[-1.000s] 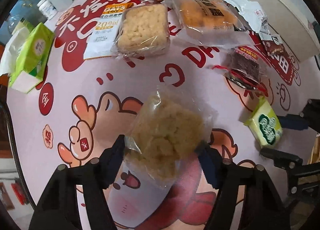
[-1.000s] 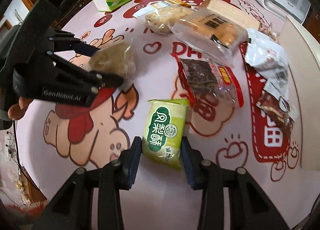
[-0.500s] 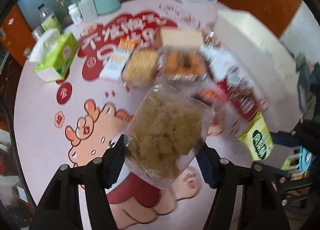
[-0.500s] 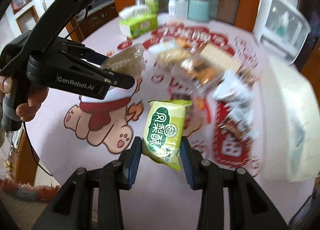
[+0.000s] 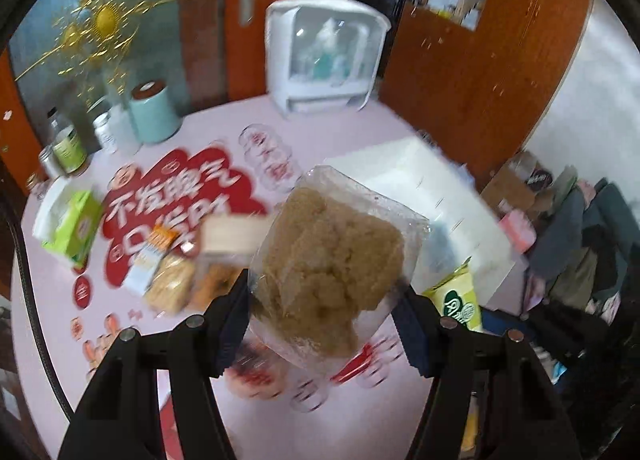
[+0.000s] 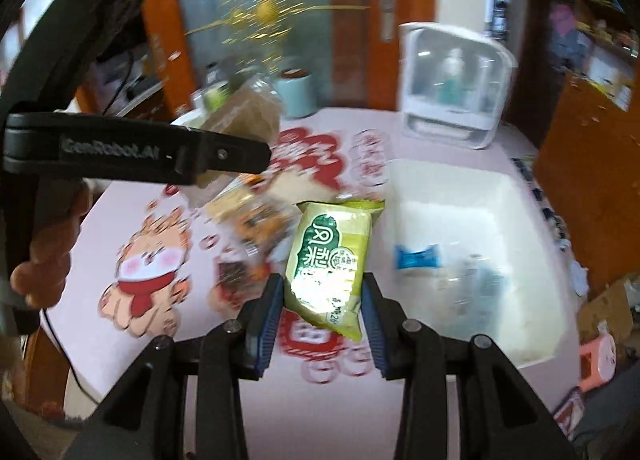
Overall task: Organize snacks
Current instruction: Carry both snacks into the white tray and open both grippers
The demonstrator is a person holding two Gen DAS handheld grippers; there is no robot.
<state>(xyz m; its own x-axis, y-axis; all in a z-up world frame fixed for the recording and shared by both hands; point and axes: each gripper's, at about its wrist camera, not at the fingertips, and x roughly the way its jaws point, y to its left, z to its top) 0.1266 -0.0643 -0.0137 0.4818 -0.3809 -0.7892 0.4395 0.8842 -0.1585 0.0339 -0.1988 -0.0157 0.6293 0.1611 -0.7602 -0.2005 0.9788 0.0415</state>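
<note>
My left gripper (image 5: 324, 324) is shut on a clear packet of brown crumbly cake (image 5: 332, 268) and holds it high above the table. My right gripper (image 6: 322, 308) is shut on a green snack packet (image 6: 328, 260), also lifted; that packet shows in the left wrist view (image 5: 458, 300) too. A white bin (image 6: 520, 228) stands at the right with a blue packet (image 6: 418, 256) inside. Several more snacks (image 5: 188, 272) lie on the pink tablecloth (image 5: 52, 300). The left gripper and its packet (image 6: 248, 112) show at upper left of the right wrist view.
A green tissue box (image 5: 72, 228), a mint canister (image 5: 154, 112) and small bottles (image 5: 66, 148) stand at the far left of the table. A white appliance with a clear window (image 5: 328, 60) stands at the back. Clutter lies on the floor at right.
Both grippers have risen from the table with their packets and swung toward the white bin. The views are blurred by the motion.
</note>
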